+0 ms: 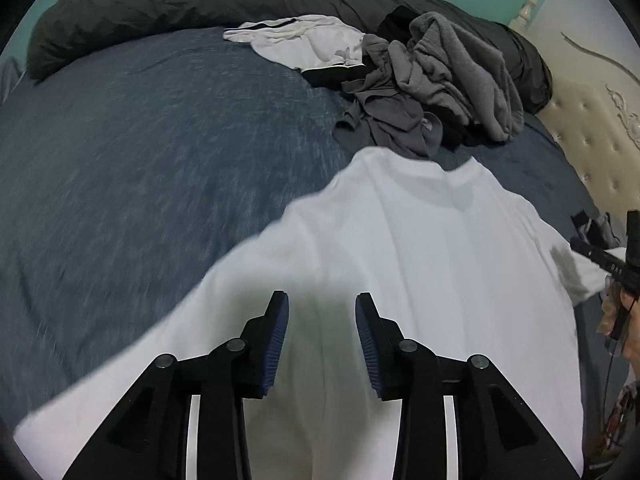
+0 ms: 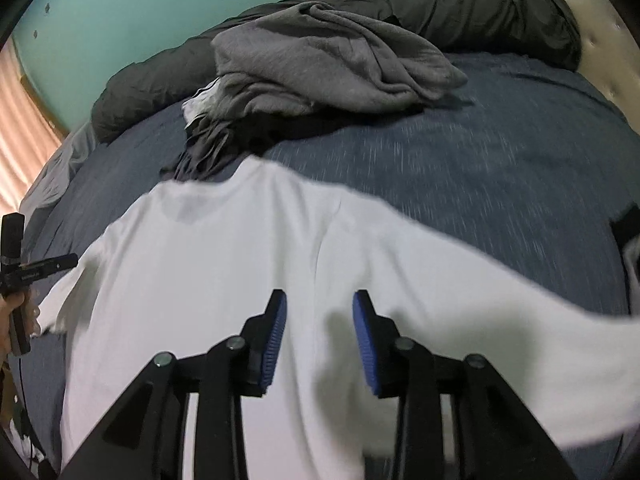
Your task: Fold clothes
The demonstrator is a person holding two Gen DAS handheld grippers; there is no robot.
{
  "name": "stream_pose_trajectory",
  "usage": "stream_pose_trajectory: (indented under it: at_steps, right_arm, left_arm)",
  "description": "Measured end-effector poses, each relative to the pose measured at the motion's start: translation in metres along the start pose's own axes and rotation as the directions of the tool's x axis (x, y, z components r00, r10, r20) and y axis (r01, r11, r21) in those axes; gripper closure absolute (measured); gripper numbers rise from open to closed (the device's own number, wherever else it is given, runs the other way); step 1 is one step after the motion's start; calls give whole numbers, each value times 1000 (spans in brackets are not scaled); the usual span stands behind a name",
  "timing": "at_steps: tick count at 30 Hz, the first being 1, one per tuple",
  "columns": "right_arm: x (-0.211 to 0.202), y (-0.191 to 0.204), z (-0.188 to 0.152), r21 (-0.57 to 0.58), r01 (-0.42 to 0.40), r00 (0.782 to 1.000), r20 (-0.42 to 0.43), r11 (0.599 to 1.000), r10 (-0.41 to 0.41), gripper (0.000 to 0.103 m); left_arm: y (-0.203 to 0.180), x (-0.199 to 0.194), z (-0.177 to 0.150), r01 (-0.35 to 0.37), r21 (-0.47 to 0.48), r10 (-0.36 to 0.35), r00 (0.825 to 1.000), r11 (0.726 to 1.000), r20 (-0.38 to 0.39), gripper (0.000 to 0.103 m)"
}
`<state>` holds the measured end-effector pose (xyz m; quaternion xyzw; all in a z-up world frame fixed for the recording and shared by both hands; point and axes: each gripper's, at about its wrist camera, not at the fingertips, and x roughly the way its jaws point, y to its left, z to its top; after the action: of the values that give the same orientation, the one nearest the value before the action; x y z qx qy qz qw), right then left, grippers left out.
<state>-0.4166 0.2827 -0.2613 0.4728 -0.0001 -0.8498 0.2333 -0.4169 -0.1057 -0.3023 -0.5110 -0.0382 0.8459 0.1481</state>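
Observation:
A white T-shirt lies spread flat on the blue bed cover, its neck end towards the clothes pile. My left gripper hovers over the shirt's lower part, open, with nothing between its blue pads. My right gripper also stands open above the shirt, with nothing between its pads. Both views are blurred by movement.
A pile with a grey sweatshirt and a white garment with black trim sits beyond the shirt. A dark duvet lines the far edge. A cream headboard stands right, a curtain left.

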Motion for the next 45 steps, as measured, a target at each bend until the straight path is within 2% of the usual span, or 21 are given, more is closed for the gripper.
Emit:
stream_pose_trajectory:
  at_steps: [6,8,10,16,22,23,24,25,26,27,28,31,37,41,45]
  right_arm:
    - [40,13,51,-69,-4,1000,14,998,5,62]
    - [57,19,63,-98,3,1000,-6,995,-3,55]
    - [77,25,74,-130,21,999,-35,991,-26,55]
    - [117,37,91,-214,45,996,-60,976,-59,55]
    - [147,55,97,-283,19,997,-73,959,-41,55]
    - [150,57,97,-291,13,996,-79,957,-37,55]
    - [154,59,97,-299,8,996,-84,954,-34,57]
    - [156,59,96,-301,6,996,-88,954,-34,68]
    - [158,60,96,-302,4,995,-90,953,-32,76]
    - [158,61,95,-301,0,996,-83,954,-26,89]
    - [157,61,94,-299,-3,997,-75,954,-20,96]
    - [151,67,90,-326,16,999,-32,945,-28,99]
    - [126,61,103,-283,73,994,95,956,-47,99]
    - [121,65,112,-281,102,990,126,954,-68,99]
    - [137,59,112,-254,115,991,97,960,-93,99]
  left_arm:
    - [-15,40,43,2,61,-2,1000,998,-1,64]
    - [-17,50,51,-3,77,4,1000,997,-6,64]
    - [-18,61,59,-16,89,17,1000,996,-11,64]
    - [-9,82,70,-2,88,4,1000,996,-20,65]
    - [-10,92,73,27,107,-25,999,994,-20,65]
    - [-10,93,74,40,106,-38,999,994,-21,74]
    - [-11,93,73,49,109,-47,999,993,-22,86]
    - [-13,93,72,53,119,-51,998,991,-23,89]
    - [-16,93,71,57,129,-55,998,990,-24,94]
    - [-19,92,70,51,146,-49,999,988,-22,95]
    - [-23,91,70,34,166,-32,999,986,-14,96]
    - [-29,81,72,-28,193,24,999,981,22,97]
    - [-28,59,92,-112,207,98,992,972,78,98]
    - [-28,60,105,-145,213,128,988,966,90,98]
    - [-26,80,106,-152,195,142,988,969,62,98]
